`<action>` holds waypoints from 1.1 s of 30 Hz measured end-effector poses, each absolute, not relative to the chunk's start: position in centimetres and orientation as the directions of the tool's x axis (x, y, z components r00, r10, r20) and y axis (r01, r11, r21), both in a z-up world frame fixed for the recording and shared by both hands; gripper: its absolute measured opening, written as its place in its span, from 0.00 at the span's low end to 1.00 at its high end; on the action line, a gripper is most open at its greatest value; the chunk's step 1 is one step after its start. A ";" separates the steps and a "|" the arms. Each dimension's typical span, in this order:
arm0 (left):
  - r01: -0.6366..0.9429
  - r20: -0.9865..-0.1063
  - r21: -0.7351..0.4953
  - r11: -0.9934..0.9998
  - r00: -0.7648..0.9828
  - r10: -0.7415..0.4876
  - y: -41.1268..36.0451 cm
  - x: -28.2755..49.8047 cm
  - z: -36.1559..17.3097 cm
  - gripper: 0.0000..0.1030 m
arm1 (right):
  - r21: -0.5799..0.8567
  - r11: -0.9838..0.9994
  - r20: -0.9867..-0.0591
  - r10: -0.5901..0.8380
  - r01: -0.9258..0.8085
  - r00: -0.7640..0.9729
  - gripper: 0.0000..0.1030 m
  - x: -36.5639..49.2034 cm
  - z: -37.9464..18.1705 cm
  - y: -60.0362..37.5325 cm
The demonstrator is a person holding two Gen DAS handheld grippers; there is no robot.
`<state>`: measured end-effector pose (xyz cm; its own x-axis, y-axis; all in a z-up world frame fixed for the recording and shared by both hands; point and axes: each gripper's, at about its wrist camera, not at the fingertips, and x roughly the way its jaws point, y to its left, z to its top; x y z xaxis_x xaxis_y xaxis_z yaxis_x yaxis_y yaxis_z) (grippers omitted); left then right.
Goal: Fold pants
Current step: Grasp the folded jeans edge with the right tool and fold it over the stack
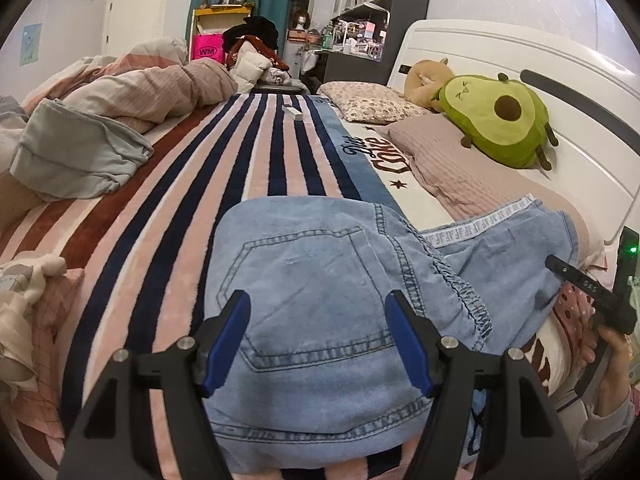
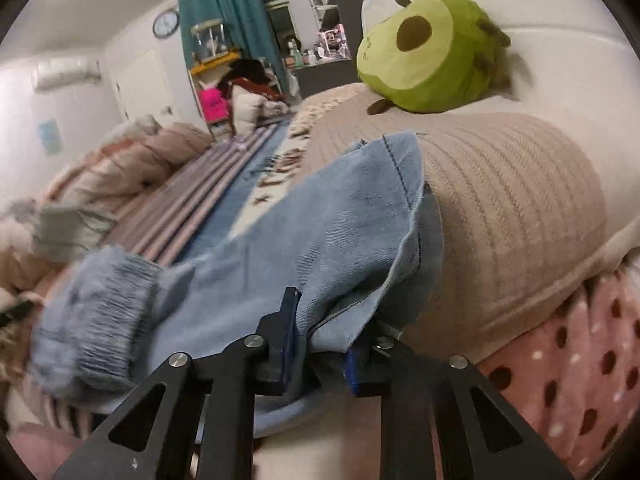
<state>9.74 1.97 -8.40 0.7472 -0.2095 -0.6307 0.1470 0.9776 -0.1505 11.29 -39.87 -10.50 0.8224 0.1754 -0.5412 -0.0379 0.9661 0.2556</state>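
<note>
Light blue denim pants point(image 1: 320, 304) lie on the striped blanket point(image 1: 224, 184), back pocket up, legs running right toward the pillow. My left gripper point(image 1: 318, 336) is open, its blue-padded fingers spread over the seat of the pants, holding nothing. My right gripper point(image 2: 320, 344) is shut on the pants point(image 2: 320, 240) near a leg hem, and the cloth bunches between its pads. The right gripper also shows at the right edge of the left wrist view point(image 1: 592, 292), held in a hand. The elastic waistband point(image 2: 100, 320) is blurred at left.
An avocado plush point(image 1: 496, 120) and a tan plush point(image 1: 424, 80) sit by the white headboard point(image 1: 520, 64). Pink pillows point(image 1: 448, 160) lie beneath them. A rumpled duvet point(image 1: 152, 88) and grey clothing point(image 1: 76, 156) lie at left. A small white box point(image 1: 292, 112) rests farther up the blanket.
</note>
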 end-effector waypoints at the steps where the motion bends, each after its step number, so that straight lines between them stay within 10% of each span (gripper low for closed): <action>1: 0.143 -0.629 -0.155 0.978 0.749 -0.209 2.2 9.7 -8.4 0.64 | 0.272 0.961 -0.533 0.193 -0.049 0.824 0.11 11.3 -10.2 -39.9; 19: 0.108 -0.554 -0.240 0.965 0.800 -0.228 7.9 7.7 -7.7 0.64 | 0.215 0.914 -0.423 0.405 -0.344 0.811 0.08 11.9 -2.3 -27.5; 33: 0.096 -0.534 -0.311 0.946 0.805 -0.257 12.0 6.8 -8.7 0.64 | 0.138 0.778 -0.641 0.542 -0.613 0.544 0.07 12.7 -9.2 -11.3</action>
